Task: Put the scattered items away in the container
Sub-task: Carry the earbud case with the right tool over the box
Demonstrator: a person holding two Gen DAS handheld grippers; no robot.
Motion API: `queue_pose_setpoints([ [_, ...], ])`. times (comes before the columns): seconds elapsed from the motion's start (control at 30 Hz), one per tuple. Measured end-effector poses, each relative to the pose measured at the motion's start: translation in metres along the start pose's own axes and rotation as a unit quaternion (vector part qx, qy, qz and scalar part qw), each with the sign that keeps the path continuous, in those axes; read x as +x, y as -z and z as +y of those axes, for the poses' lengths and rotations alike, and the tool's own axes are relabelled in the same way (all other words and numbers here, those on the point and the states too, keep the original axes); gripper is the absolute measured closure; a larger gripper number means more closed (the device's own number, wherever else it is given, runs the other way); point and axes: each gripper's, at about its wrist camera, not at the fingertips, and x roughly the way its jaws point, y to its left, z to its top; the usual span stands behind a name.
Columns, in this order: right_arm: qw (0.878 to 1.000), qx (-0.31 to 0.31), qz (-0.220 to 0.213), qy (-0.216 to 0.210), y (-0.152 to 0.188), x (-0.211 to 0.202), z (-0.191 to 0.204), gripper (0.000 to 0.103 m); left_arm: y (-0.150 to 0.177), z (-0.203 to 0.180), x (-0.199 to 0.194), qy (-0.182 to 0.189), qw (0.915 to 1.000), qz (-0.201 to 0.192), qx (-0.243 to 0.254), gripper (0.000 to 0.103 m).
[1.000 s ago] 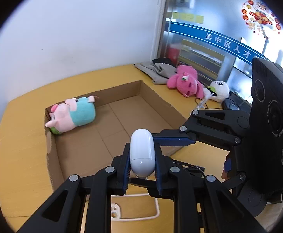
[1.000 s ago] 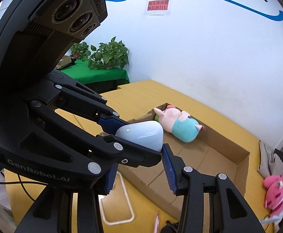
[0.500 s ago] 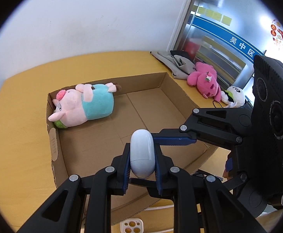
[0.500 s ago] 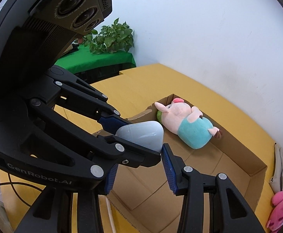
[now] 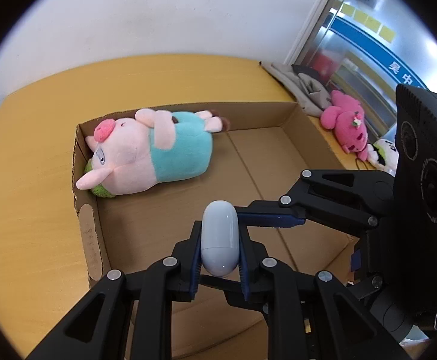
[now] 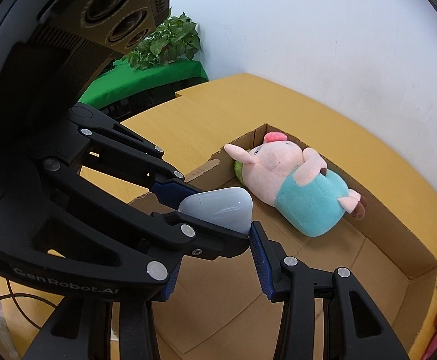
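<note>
My left gripper (image 5: 219, 258) is shut on a smooth white case (image 5: 219, 237) and holds it above the near part of the open cardboard box (image 5: 82, 198). The case also shows in the right wrist view (image 6: 218, 207), held by the left gripper's fingers (image 6: 176, 192). A pink pig plush in a teal outfit (image 5: 149, 153) lies inside the box at its far left corner; it shows in the right wrist view too (image 6: 290, 186). My right gripper (image 6: 212, 267) is open and empty over the box (image 6: 413, 273), just beside the left one.
The box sits on a yellow table (image 5: 23, 210). A pink plush (image 5: 346, 123), a white plush (image 5: 383, 153) and grey cloth (image 5: 302, 87) lie on the table right of the box. A green-draped table with a potted plant (image 6: 164, 45) stands beyond. White wall behind.
Both grippers have moved forward over the box, with the white case still in the left one. The white cable and adapter on the table have dropped out of view.
</note>
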Motion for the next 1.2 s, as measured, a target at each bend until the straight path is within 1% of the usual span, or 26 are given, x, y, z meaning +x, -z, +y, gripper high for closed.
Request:
queue_pose_setpoints([
  [0.07, 1.000, 0.000, 0.007, -0.007, 0.000, 0.011, -0.005, 0.056, -0.001, 0.006, 0.010, -0.005, 0.9999, 0.012, -0.005, 0.083],
  [0.33, 0.998, 0.030, 0.041, -0.044, 0.010, 0.055, -0.026, 0.056, -0.002, 0.033, 0.050, 0.001, 0.9978, 0.057, -0.034, 0.083],
  [0.6, 0.995, 0.049, 0.053, -0.073, 0.016, 0.083, -0.038, 0.056, -0.002, 0.053, 0.072, -0.017, 0.9945, 0.081, -0.065, 0.083],
  [0.8, 0.993, 0.057, 0.061, -0.082, 0.021, 0.104, -0.040, 0.057, 0.002, 0.064, 0.090, -0.043, 0.9895, 0.103, -0.091, 0.083],
  [0.97, 0.992, 0.071, 0.056, -0.088, 0.027, 0.108, -0.049, 0.057, 0.004, 0.065, 0.097, -0.054, 0.9882, 0.104, -0.099, 0.083],
  [1.13, 0.991, 0.082, 0.061, -0.090, 0.032, 0.111, -0.055, 0.057, 0.004, 0.070, 0.106, -0.058, 0.9859, 0.110, -0.112, 0.083],
  [1.2, 0.990, 0.085, 0.062, -0.090, 0.035, 0.112, -0.056, 0.057, 0.006, 0.069, 0.107, -0.061, 0.9863, 0.107, -0.110, 0.083],
])
